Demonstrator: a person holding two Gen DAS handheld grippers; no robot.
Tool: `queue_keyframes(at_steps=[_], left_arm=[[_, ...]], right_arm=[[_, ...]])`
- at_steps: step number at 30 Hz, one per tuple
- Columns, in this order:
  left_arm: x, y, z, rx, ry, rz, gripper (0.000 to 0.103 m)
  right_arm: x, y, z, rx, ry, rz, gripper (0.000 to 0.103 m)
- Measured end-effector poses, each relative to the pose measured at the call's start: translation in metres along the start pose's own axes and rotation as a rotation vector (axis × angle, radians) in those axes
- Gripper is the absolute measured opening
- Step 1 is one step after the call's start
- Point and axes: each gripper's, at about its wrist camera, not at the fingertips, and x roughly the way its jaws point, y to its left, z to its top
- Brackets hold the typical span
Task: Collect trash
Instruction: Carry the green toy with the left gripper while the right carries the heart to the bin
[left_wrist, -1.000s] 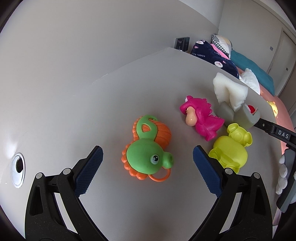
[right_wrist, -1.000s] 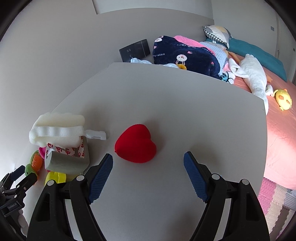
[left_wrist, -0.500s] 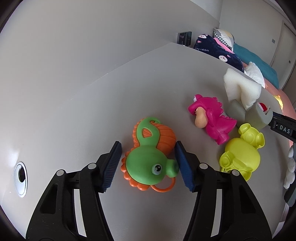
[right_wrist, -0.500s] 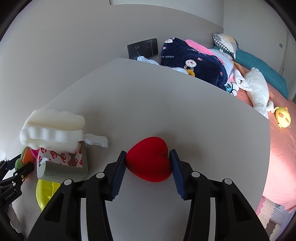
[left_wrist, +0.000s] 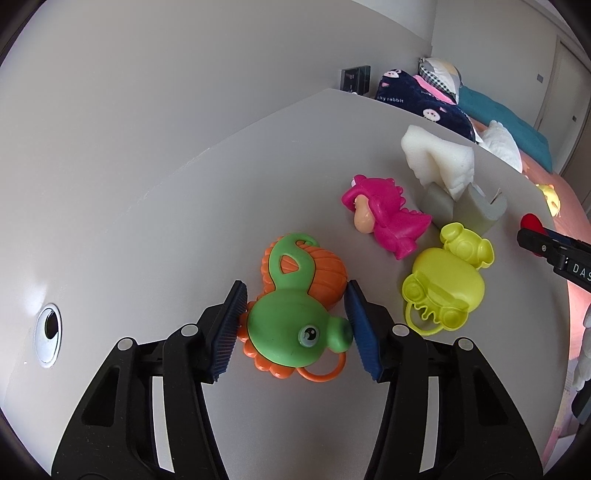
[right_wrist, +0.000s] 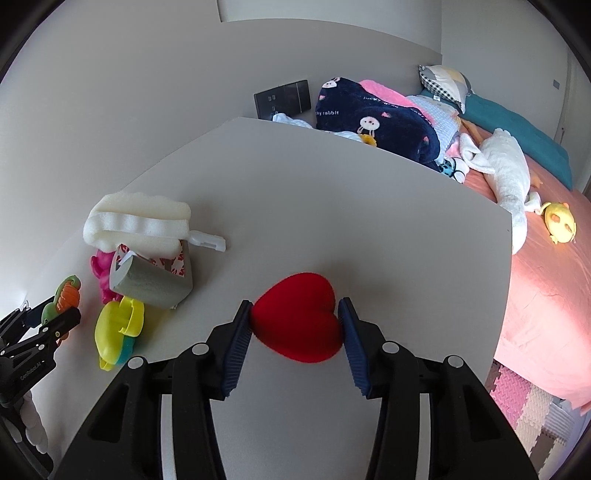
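Both grippers tilt steeply down over the grey table (right_wrist: 369, 229). The left gripper (left_wrist: 295, 323) clamps a green-and-orange fish toy (left_wrist: 291, 332) mid-table; the right gripper (right_wrist: 294, 334) clamps a red heart (right_wrist: 297, 321) toward the table's right edge.

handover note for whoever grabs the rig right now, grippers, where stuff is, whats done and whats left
Left gripper: shut on the green and orange toy.
Right gripper: shut on the red heart.
Both jaws closed within the last second.
On the table: pink dinosaur, yellow toy, white foam, grey block.
Done: both grasps made.
Left: carry these off, then clear the rest; no bin in view.
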Motion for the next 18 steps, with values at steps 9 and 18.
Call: queue_keyframes(at_steps=[9, 18], left_arm=[[-0.032, -0.026, -0.011, 0.014, -0.028, -0.041, 0.054], [-0.06, -0.062, -0.023, 0.049, -0.046, -0.091, 0.054]], right_arm=[[-0.043, -0.015, -0.026, 0.032, -0.022, -0.002, 0.049], [-0.083, -0.034, -0.055, 0.059, -0.039, -0.012, 0.049]])
